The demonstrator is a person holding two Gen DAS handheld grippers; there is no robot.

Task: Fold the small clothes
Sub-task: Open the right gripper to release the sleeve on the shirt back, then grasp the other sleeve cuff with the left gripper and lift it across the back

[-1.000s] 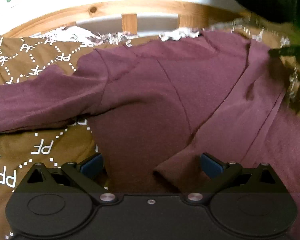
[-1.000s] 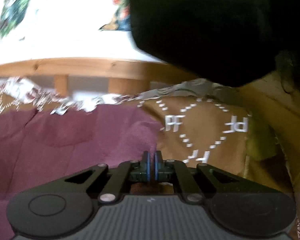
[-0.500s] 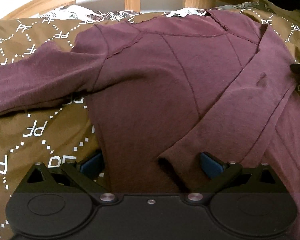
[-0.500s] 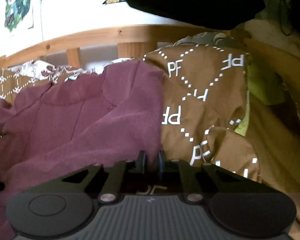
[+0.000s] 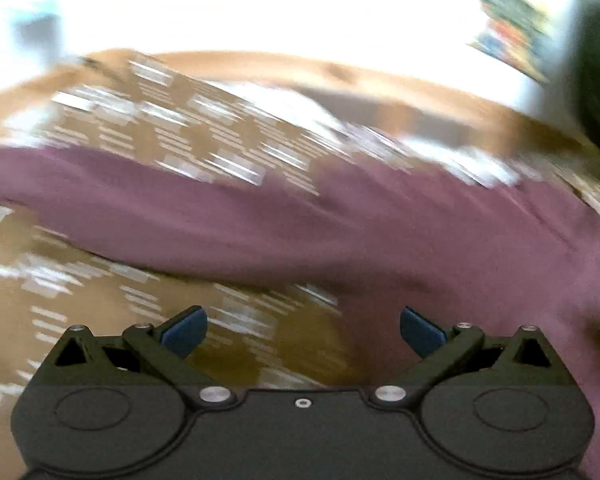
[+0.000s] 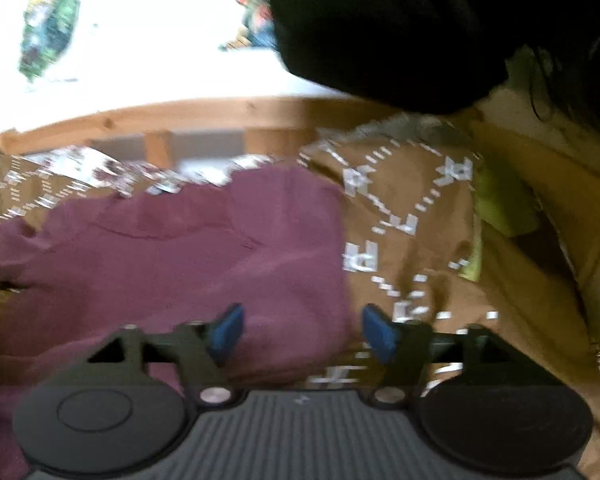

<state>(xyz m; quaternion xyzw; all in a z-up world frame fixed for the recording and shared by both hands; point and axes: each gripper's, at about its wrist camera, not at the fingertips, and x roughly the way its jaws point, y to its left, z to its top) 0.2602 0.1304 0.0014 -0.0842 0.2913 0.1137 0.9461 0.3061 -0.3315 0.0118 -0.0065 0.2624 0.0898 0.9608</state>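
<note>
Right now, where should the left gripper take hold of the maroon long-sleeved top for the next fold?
Probably the outstretched sleeve of the maroon top, lying flat across the brown patterned bedspread. Bring the open left gripper down from above onto its near edge, towards the far end; blur hides the cuff.

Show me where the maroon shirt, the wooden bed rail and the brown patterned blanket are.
maroon shirt [image 6: 188,256]: right wrist view, its body.
wooden bed rail [image 6: 220,114]: right wrist view, top bar.
brown patterned blanket [image 6: 420,208]: right wrist view, raised fold.

shirt [image 6: 180,248]: maroon | bedspread [image 6: 412,200]: brown, white dotted diamonds and letters | bed frame [image 6: 220,114]: light wood
</note>
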